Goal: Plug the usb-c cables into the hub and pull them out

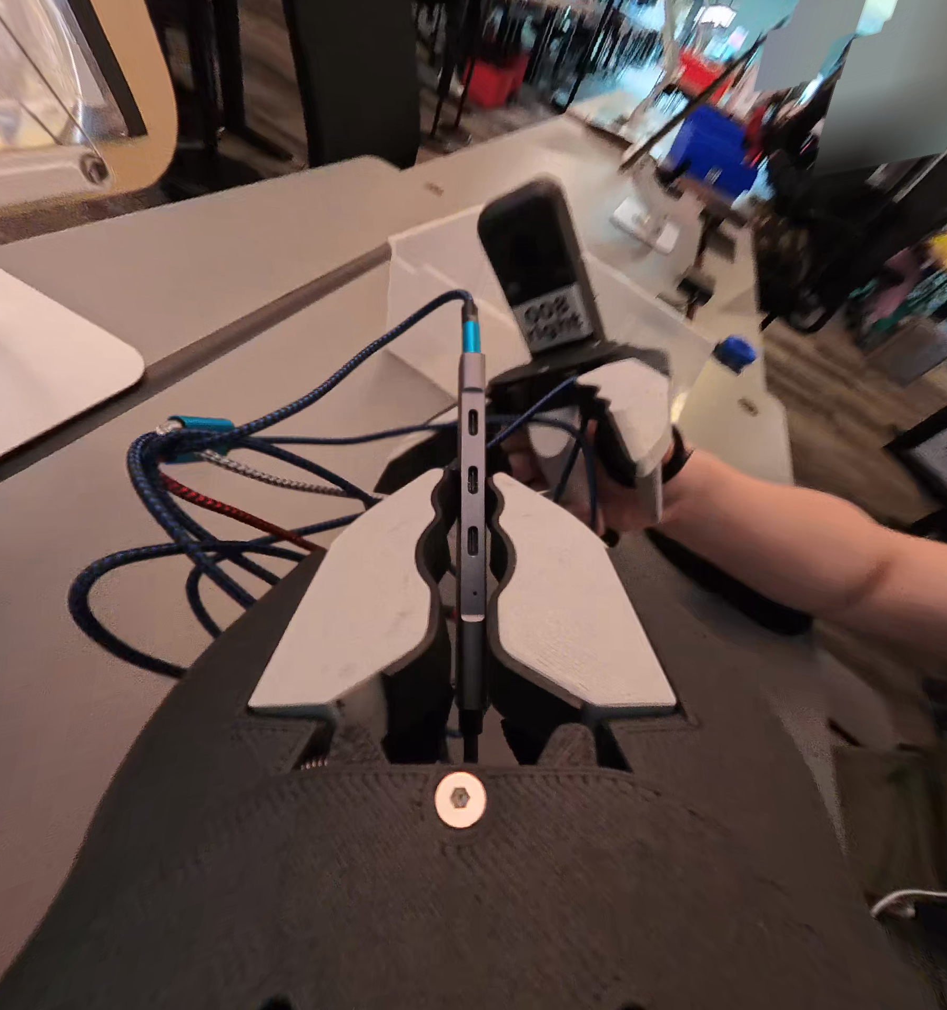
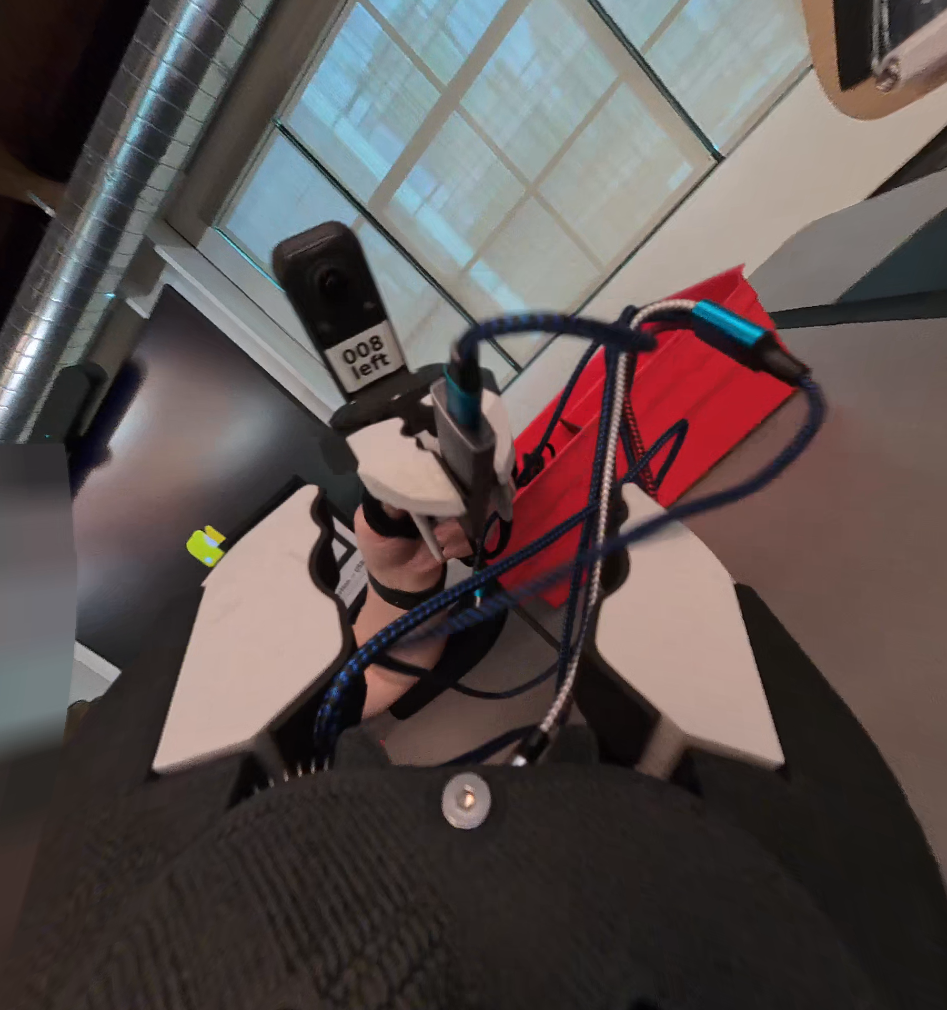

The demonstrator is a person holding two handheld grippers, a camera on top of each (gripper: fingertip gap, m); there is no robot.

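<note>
My left gripper (image 1: pixel 471 481) is shut on a slim grey USB hub (image 1: pixel 472 415) and holds it on edge above the table. Three USB-C ports along the hub's upper side are empty. A blue braided cable with a cyan plug (image 1: pixel 470 336) is plugged into the hub's far end. A loose cyan connector (image 1: pixel 203 423) lies in a tangle of blue, red and silver cables on the left. My right gripper (image 2: pixel 468 492) is open, with several cables hanging between its fingers. It also shows in the left wrist view (image 1: pixel 564 432), just right of the hub. The right wrist view shows the hub (image 2: pixel 471 453) and the loose connector (image 2: pixel 731 330).
A white monitor base (image 1: pixel 50 360) stands at the left on the grey table (image 1: pixel 242 262). A white box (image 1: pixel 433 262) sits behind the hub, and a bottle with a blue cap (image 1: pixel 733 350) at the right. A red bin (image 2: pixel 679 415) lies beyond the cables. Left and right tips are no more than a few centimetres apart.
</note>
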